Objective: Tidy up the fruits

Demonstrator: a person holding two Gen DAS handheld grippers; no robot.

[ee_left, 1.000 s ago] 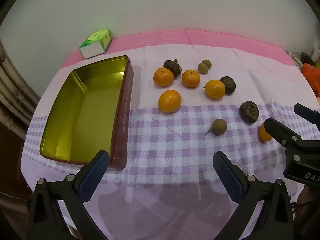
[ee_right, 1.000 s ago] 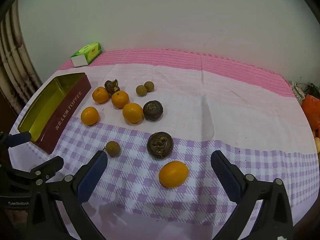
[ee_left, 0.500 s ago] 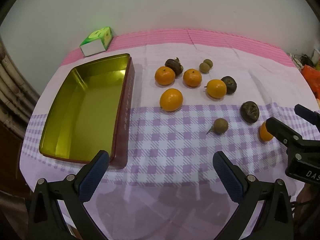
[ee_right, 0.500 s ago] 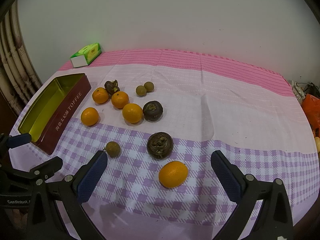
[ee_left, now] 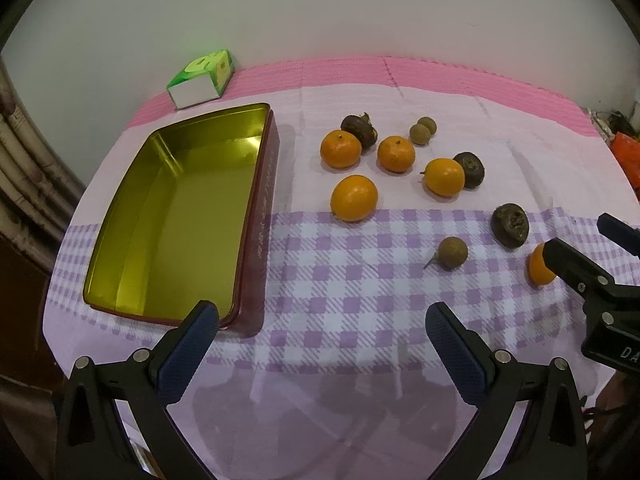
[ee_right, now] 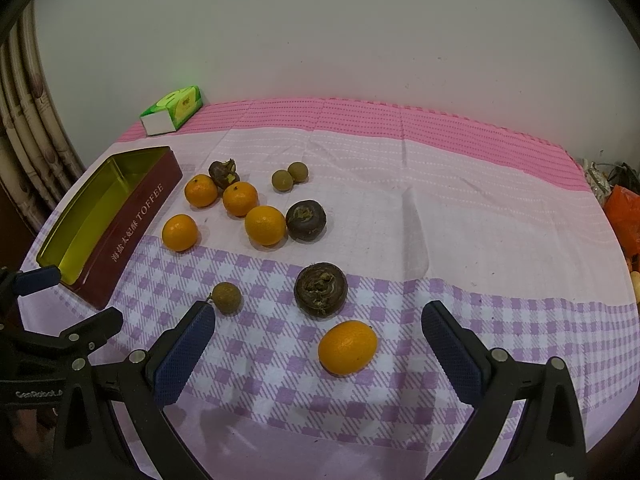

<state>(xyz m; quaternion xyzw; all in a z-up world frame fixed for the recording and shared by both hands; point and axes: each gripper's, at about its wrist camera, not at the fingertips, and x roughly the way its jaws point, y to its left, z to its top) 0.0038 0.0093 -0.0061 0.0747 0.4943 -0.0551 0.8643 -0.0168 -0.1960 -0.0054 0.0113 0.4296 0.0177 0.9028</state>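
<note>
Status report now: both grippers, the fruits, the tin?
Left gripper open, empty. Right gripper open, empty, nearest orange lying between its fingers. Tin empty, all fruit on the cloth. Nothing blocks.

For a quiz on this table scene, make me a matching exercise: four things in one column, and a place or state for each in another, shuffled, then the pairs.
Things:
1. toffee tin
2. green tissue box
3. nearest orange
4. right gripper

Places or states:
A. on the pink band by the wall
B. open, holding nothing
C. empty, at the cloth's left edge
D. on purple checks, between the right gripper's fingers in its view

Pairs: 1-C, 2-A, 3-D, 4-B
</note>
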